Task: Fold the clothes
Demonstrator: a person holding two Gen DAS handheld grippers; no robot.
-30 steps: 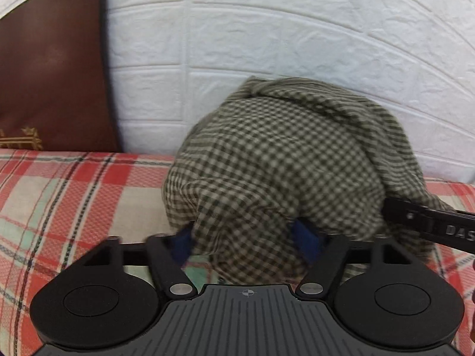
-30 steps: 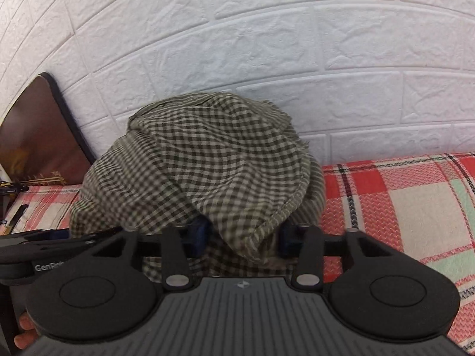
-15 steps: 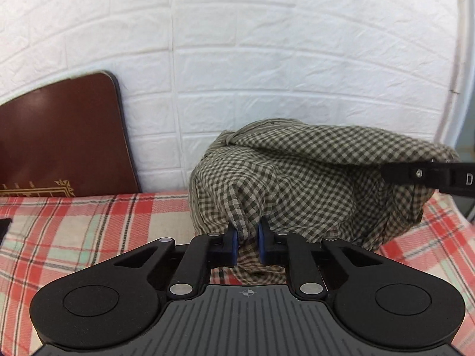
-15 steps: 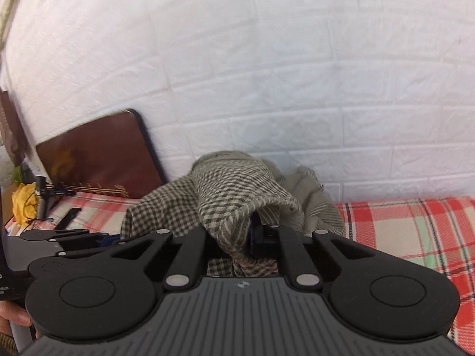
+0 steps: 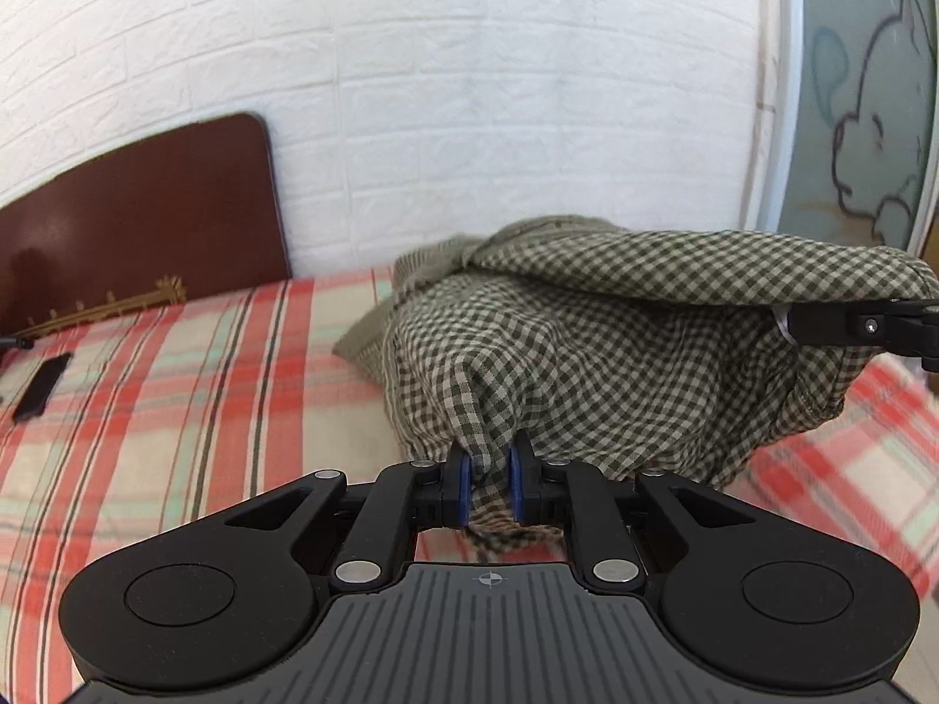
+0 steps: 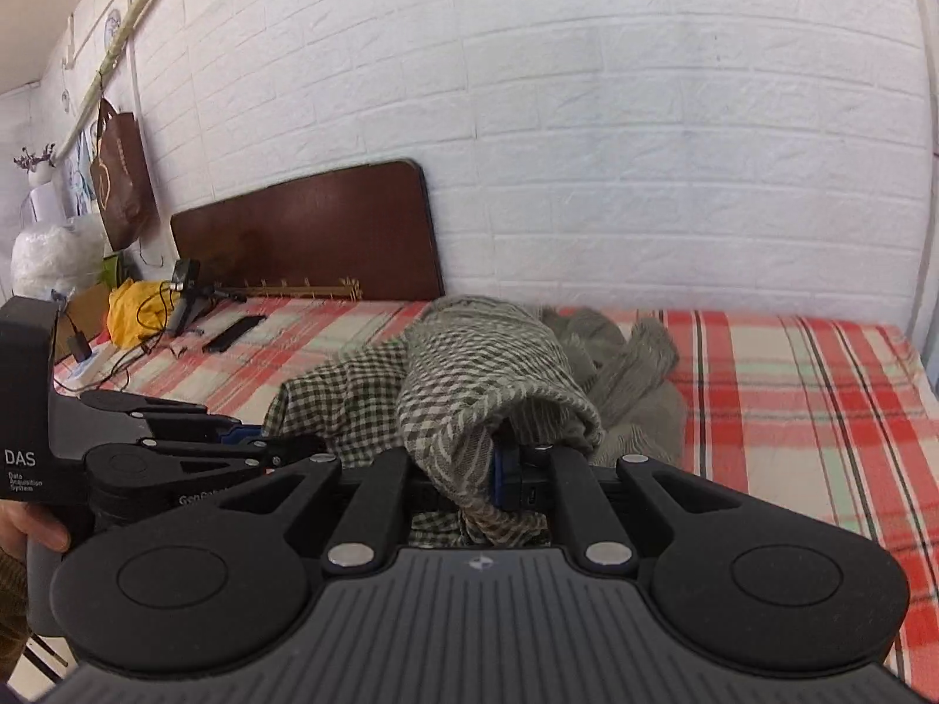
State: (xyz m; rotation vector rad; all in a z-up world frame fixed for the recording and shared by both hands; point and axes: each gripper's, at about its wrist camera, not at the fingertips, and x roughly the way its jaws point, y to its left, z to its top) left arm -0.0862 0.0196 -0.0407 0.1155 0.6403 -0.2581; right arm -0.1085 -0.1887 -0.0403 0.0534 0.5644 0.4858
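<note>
A green-and-cream checked garment [image 5: 616, 346] is stretched above the plaid bed between my two grippers. My left gripper [image 5: 490, 484] is shut on a pinched fold of it, blue pads pressed against the cloth. My right gripper [image 6: 499, 478] is shut on another part of the same garment [image 6: 469, 375], whose cloth drapes over and hides the left finger. The right gripper's fingers [image 5: 862, 325] reach in from the right edge of the left wrist view, holding the cloth's far end. The left gripper [image 6: 258, 449] shows at the left of the right wrist view. The garment's trailing part rests on the bed.
The bed has a red, cream and green plaid sheet [image 5: 176, 399] against a white brick wall [image 6: 645, 146]. A dark brown headboard [image 6: 317, 229] stands at the left. A phone [image 6: 235, 333], cables and a yellow item [image 6: 132, 305] lie at the bed's far left. A hand [image 6: 35, 528] grips the left handle.
Both grippers shut on the checked garment and pulled back from the wall, lifting and drawing the cloth toward me. The heap against the wall has spread out between them.
</note>
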